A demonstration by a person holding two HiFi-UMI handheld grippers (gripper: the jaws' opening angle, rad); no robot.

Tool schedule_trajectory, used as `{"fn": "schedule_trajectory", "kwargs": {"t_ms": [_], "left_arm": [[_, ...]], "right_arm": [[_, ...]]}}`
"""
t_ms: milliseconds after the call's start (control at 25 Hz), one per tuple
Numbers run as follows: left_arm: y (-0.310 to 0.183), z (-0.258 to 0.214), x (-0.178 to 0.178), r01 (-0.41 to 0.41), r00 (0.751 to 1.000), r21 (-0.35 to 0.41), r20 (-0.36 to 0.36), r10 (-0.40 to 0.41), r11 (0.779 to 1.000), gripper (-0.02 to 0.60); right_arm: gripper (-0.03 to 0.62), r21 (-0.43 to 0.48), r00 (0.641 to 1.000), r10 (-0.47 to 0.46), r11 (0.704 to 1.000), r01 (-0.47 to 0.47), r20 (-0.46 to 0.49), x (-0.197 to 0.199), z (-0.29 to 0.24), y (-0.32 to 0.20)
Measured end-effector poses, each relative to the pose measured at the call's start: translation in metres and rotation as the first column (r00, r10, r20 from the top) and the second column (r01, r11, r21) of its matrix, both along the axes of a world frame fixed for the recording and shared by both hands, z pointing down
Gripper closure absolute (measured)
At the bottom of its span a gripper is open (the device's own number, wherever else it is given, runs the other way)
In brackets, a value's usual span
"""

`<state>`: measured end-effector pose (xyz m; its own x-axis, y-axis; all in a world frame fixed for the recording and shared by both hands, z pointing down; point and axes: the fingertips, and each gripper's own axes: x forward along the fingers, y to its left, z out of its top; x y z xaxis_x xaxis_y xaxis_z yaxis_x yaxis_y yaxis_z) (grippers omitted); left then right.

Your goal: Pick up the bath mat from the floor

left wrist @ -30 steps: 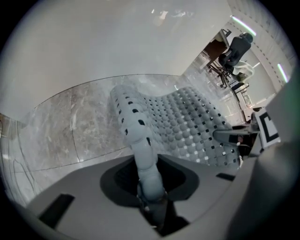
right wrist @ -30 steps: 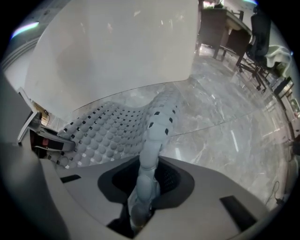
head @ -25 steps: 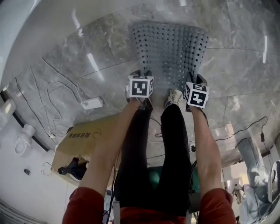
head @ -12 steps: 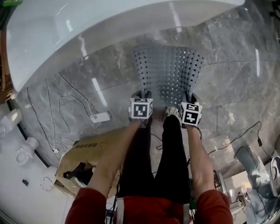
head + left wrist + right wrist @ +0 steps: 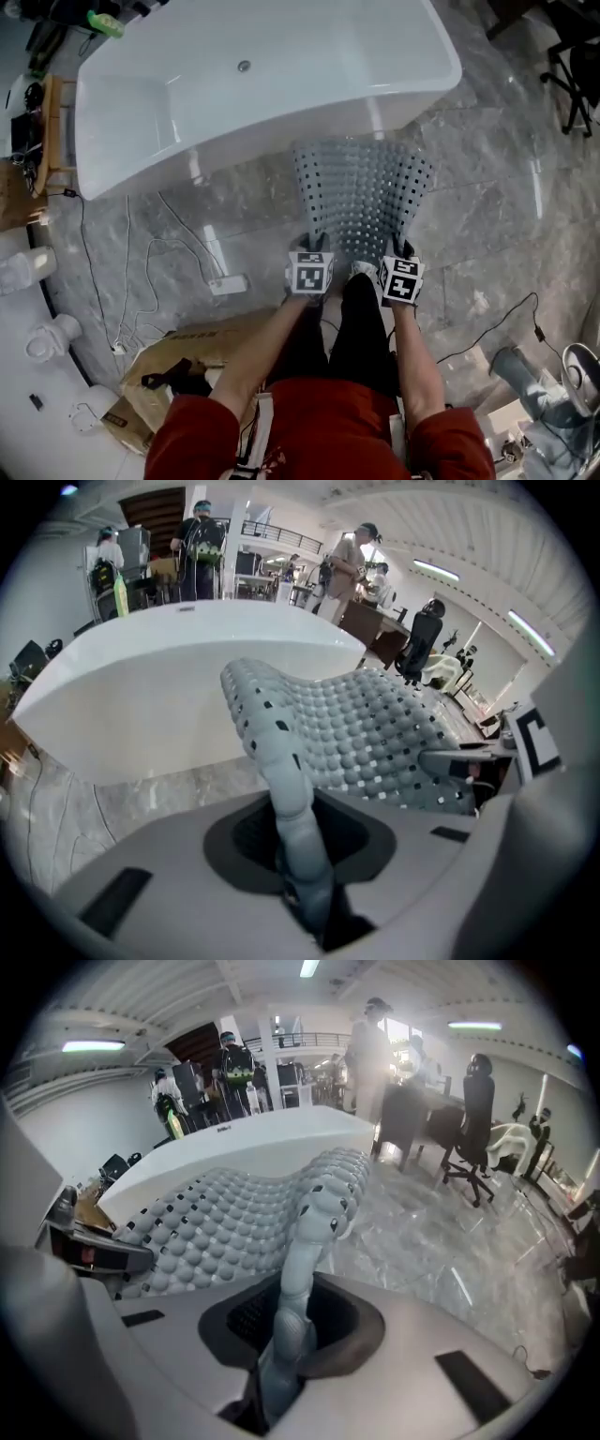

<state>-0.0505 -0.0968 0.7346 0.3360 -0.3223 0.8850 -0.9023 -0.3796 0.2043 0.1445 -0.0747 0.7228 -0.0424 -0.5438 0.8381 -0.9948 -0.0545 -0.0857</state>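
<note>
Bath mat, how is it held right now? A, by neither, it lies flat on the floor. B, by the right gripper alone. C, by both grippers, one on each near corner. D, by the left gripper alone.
C: the left gripper and the right gripper each have their jaws closed on a near corner of the grey bath mat, which stretches away from them toward the bathtub.

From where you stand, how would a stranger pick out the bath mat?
Find the white bathtub on the marble floor. Before it, the bath mat is held up by the left gripper and right gripper, each shut on a near corner. Only it is grey, bumpy and dotted with rows of holes.
</note>
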Motion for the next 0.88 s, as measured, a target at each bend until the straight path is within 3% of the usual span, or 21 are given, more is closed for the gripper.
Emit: {"fn": "schedule_trajectory", "kwargs": {"t_ms": [240,400,600,880], "left_arm": [[-0.034,-0.095,0.019,0.021,0.999,0.118,-0.052,-0.015,0.993,0.499],[-0.062,-0.169,0.025,0.022,0.997,0.258,-0.074,-0.002,0.966,0.5],[-0.103,-0.256,0.026,0.042,0.995,0.436,-0.099,0.002,0.899,0.499],[-0.14,-0.368,0.03,0.089,0.988,0.623,-0.154,0.01,0.778,0.499]], "right_arm": [[0.536,0.138,0.999,-0.006,0.99,0.01,-0.033,0.009,-0.101,-0.033],[0.536,0.263,0.999,0.013,0.965,-0.001,-0.046,0.018,-0.171,-0.059],[0.536,0.43,0.997,0.032,0.903,0.0,-0.065,0.024,-0.263,-0.099],[0.536,0.616,0.993,0.057,0.787,0.02,-0.105,0.027,-0.373,-0.141]]}}
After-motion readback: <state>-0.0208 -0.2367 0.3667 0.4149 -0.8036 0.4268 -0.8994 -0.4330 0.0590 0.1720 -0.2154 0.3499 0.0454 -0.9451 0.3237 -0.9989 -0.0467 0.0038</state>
